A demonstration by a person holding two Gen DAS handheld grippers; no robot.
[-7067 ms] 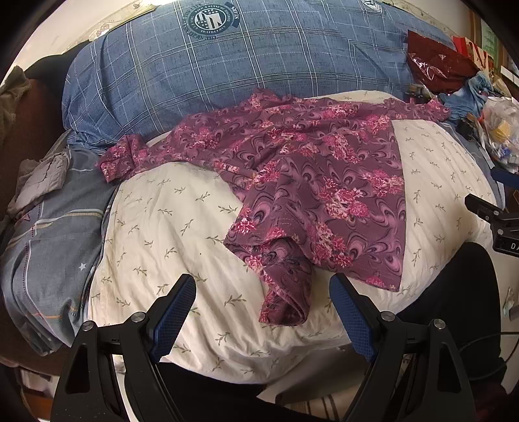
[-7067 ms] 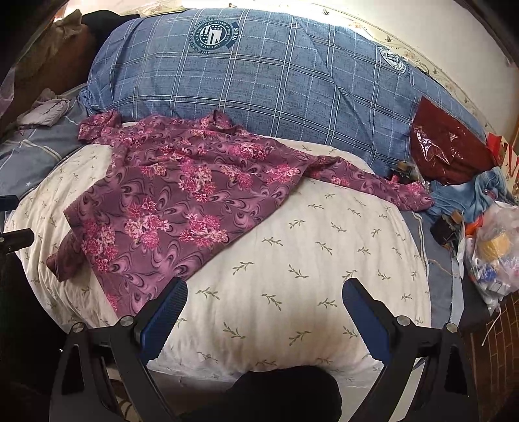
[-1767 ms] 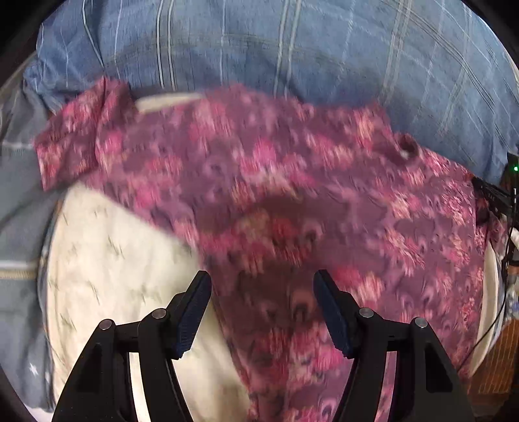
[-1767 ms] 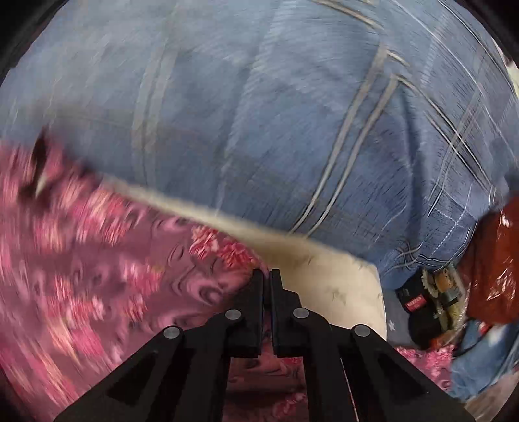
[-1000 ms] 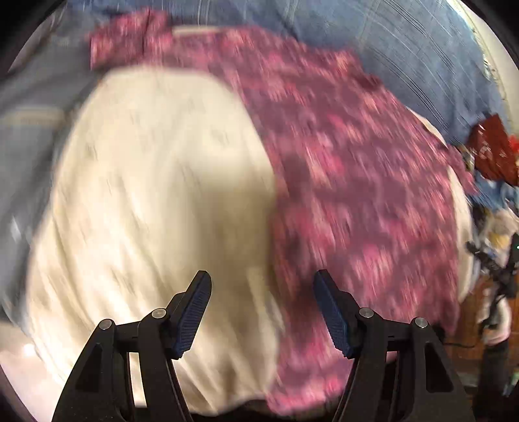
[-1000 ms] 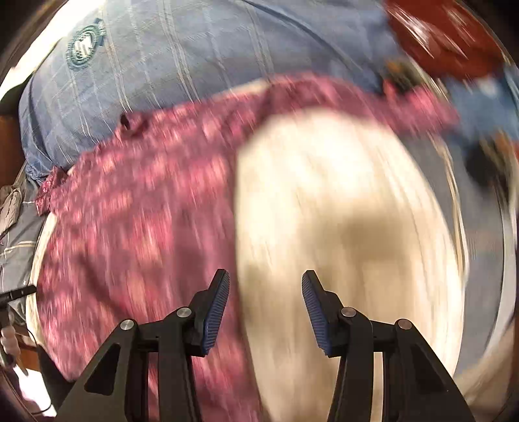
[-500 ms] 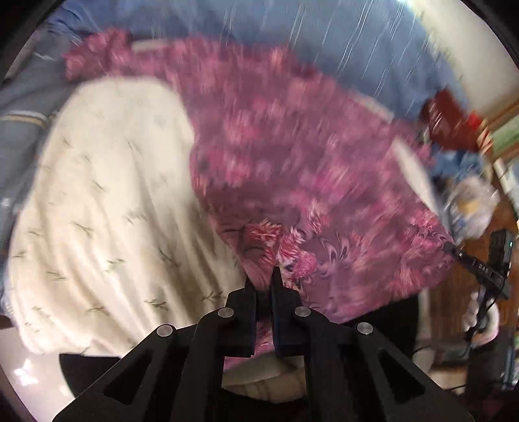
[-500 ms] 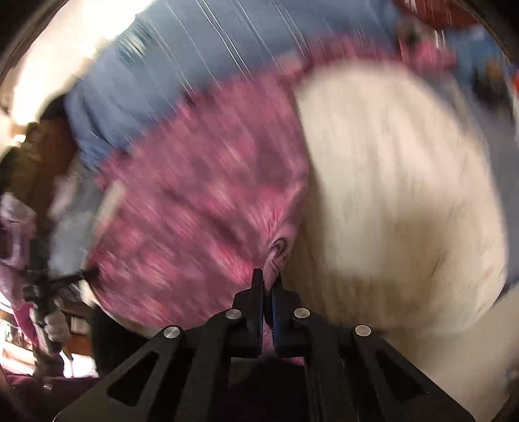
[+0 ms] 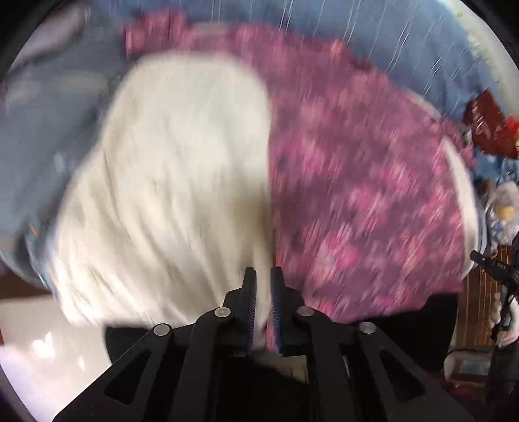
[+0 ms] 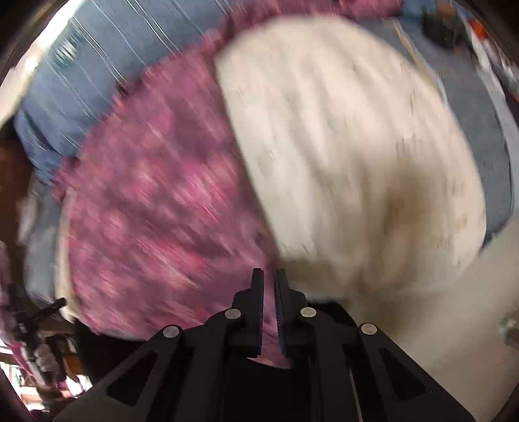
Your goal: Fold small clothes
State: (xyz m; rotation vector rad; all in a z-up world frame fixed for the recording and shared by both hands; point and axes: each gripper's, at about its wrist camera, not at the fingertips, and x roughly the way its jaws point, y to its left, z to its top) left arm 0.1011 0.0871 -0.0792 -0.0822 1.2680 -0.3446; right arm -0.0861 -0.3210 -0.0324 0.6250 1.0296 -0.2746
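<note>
Jaws first: the left gripper is nearly closed, pinching the near hem of the purple floral shirt; the right gripper likewise grips the hem at its own corner. Beyond them the shirt lies spread on the cream pillow, collar end toward the blue plaid quilt at the back. Looks like the hem is being readied for a fold; next move, I'd judge, calls for lifting both corners evenly toward the collar. Everything's blurred; no writing is legible.
</note>
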